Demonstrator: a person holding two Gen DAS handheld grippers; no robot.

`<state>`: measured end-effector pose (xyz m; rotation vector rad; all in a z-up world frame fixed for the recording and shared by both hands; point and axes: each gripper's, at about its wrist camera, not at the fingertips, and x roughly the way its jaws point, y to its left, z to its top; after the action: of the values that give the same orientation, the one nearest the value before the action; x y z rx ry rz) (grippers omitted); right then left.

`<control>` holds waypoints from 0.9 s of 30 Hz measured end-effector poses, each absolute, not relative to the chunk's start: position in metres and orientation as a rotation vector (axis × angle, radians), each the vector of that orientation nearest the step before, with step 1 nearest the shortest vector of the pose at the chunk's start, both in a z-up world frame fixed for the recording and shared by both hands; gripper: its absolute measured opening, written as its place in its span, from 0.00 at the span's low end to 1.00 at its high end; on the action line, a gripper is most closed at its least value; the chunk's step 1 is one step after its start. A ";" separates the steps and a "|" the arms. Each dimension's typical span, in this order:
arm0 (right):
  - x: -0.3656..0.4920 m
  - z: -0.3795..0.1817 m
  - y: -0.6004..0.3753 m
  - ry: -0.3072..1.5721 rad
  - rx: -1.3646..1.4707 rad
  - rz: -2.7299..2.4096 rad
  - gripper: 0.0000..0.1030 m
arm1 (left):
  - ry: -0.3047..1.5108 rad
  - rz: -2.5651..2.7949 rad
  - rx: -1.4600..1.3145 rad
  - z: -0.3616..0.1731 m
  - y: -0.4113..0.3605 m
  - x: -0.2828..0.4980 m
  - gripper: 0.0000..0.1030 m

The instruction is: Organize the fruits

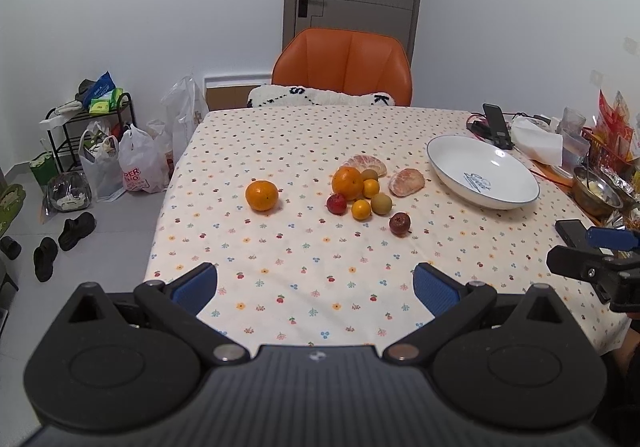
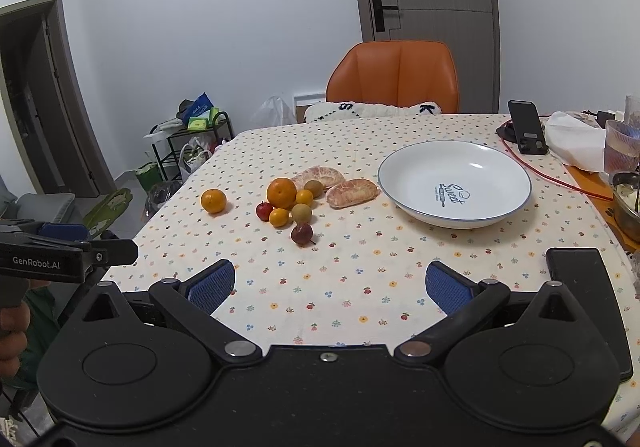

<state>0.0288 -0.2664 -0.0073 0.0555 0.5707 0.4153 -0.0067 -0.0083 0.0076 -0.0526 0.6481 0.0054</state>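
Observation:
Fruit lies mid-table on a flowered cloth: a lone orange (image 1: 261, 195) (image 2: 213, 201) to the left, a bigger orange (image 1: 347, 182) (image 2: 281, 192), two small kumquats, a green-brown fruit (image 1: 381, 203), two dark red fruits (image 1: 399, 224) (image 2: 301, 234), and two peeled pomelo pieces (image 1: 406, 182) (image 2: 352, 192). A white bowl (image 1: 440, 167) (image 2: 400, 183) marked "Sweet" stands empty to the right. My left gripper (image 1: 316, 289) and my right gripper (image 2: 330, 286) both hover open above the near table edge, well short of the fruit, holding nothing.
An orange chair (image 1: 342, 65) stands at the far side. Phones (image 2: 527, 126), a cable, tissues, a glass and a metal bowl (image 1: 596, 193) crowd the right edge. A black phone (image 2: 588, 307) lies near my right gripper. Bags and shoes sit on the floor at left.

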 end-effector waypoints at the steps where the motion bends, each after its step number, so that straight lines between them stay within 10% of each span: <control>1: 0.029 -0.007 -0.267 0.570 0.055 0.415 1.00 | 0.648 0.005 -0.052 0.008 -0.008 -0.007 1.00; 27: 0.030 -0.010 -0.260 0.576 0.041 0.418 1.00 | 0.640 -0.007 -0.046 0.012 -0.004 -0.009 1.00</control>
<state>0.0300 -0.2600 -0.0096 0.0406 0.5764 0.4182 -0.0088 -0.0036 0.0119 -0.0455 0.6405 -0.0075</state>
